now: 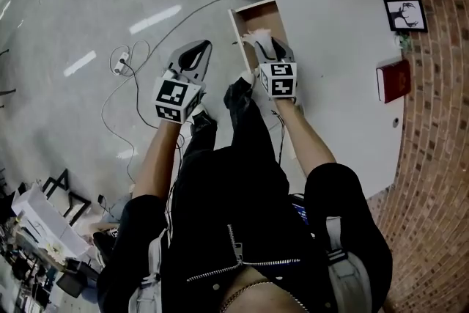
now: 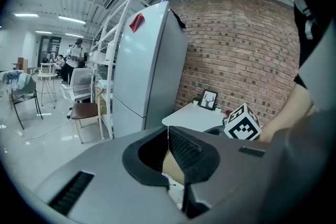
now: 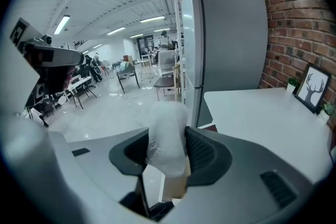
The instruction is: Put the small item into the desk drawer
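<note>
White desk (image 1: 344, 48) by brick wall (image 1: 432, 121), drawer (image 1: 253, 15) open at 12. My R arm reaches fwd; right gripper (image 3: 168, 149) pinches the white small item (image 3: 167, 134) over it. Left gripper (image 1: 204, 48) at 11, fingers (image 2: 186, 152) pressed together.

White, grey and brick red

The table (image 1: 330, 48) is white, its drawer (image 1: 256, 15) pale wood inside, the wall (image 1: 440, 157) red-brown brick, the book (image 1: 393, 80) red, the picture (image 1: 405, 13) black-framed with a black deer on white. The left claw (image 1: 192, 55) and right claw (image 1: 265, 46) are grey with black-and-white square-patterned cubes; the small item (image 3: 167, 136) is cloudy white and bubble-textured.
</note>
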